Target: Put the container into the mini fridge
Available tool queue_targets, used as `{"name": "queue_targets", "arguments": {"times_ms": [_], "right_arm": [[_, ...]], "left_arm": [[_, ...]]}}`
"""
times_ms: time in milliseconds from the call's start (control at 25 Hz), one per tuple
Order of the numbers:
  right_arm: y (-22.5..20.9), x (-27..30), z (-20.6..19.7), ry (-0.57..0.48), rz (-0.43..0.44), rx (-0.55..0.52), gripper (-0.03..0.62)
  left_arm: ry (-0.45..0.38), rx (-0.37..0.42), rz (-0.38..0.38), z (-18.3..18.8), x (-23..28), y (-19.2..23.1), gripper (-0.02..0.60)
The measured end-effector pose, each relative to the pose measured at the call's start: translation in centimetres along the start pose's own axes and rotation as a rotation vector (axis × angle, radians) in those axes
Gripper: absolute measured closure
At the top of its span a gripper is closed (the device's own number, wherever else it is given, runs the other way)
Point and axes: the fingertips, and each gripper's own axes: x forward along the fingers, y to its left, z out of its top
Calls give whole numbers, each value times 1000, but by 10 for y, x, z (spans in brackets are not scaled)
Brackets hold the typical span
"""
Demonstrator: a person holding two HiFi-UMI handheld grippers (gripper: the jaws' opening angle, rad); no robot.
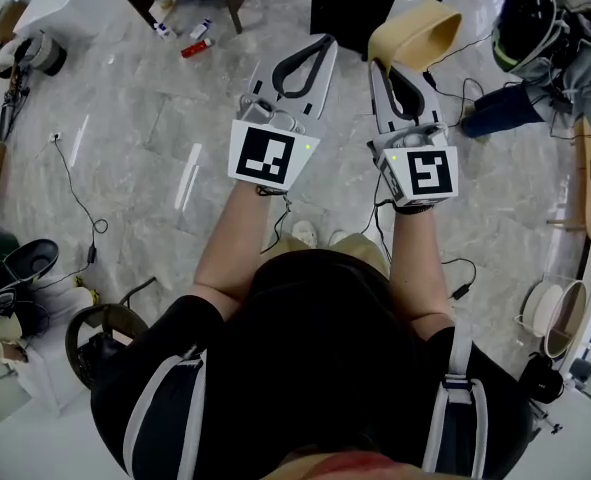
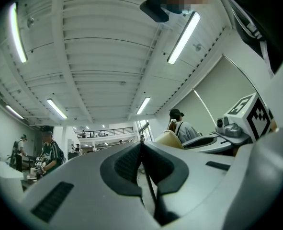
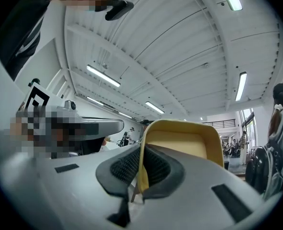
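The right gripper (image 1: 383, 68) is holding the yellow container (image 1: 420, 26) in the upper right of the head view, high over the floor (image 1: 155, 118). Its fingers (image 3: 127, 169) are clamping one wall of the container. Just to its left, the left gripper (image 1: 320, 46) is pointing the same way, its fingers (image 2: 124, 164) pressing together on nothing.

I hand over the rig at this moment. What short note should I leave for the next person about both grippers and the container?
Left gripper: shut, nothing between its jaws.
Right gripper: shut on one wall of the yellow container, held in the air in front of the person.
Mini fridge: I cannot make it out in any view.
Done: the container is in the grip.
Left: find the fridge, open its door if it is closed (the left gripper is free for this), then set the container inside.
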Motion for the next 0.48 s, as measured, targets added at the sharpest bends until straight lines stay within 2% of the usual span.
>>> {"name": "queue_targets", "arguments": {"times_ms": [480], "right_arm": [[16, 14, 10, -34, 34, -34, 554]], "left_arm": [[-20, 18, 27, 5, -10, 20, 557]]}}
